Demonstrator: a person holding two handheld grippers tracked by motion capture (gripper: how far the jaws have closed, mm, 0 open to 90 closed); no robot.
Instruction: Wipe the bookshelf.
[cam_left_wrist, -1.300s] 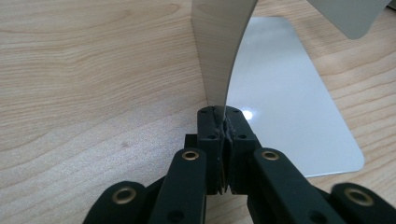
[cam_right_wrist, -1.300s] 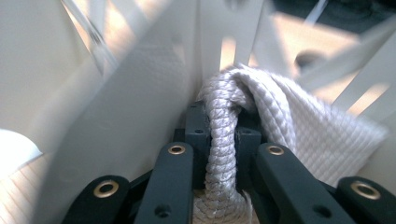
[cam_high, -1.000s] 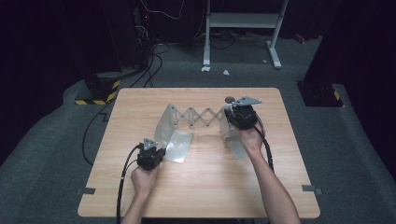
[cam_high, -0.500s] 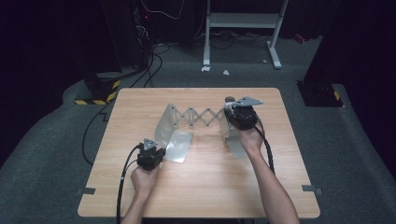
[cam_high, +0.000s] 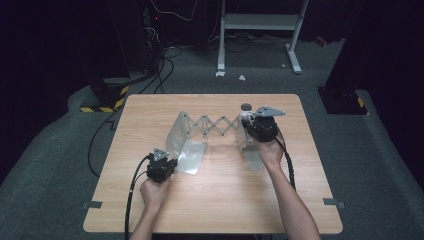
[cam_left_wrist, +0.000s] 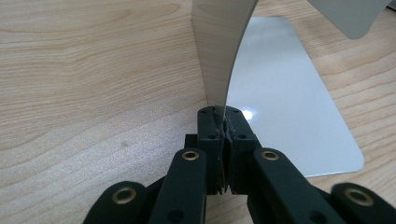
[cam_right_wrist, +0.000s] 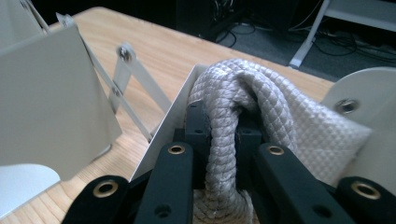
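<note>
On the light wooden desk (cam_high: 215, 200) an extendable grey metal bookend rack with a scissor lattice between two L-shaped end plates (cam_high: 212, 127) is stood, stretched roughly across the middle. The left claw (cam_left_wrist: 223, 126) is clenched tightly on the thin upright edge of the left end plate (cam_left_wrist: 219, 51), low down near the desk, apparently so that this end is kept anchored; the plate's flat foot (cam_left_wrist: 289, 93) is seen lying on the wood beside it. The right claw (cam_right_wrist: 223, 126) is closed on a whitish quilted cloth (cam_right_wrist: 261, 107) bunched against the right end plate (cam_right_wrist: 163, 126), seemingly so that the cloth is pressed to the metal for wiping, or used as padding for the grip. A small dark round object (cam_high: 245, 106) is left behind the rack.
</note>
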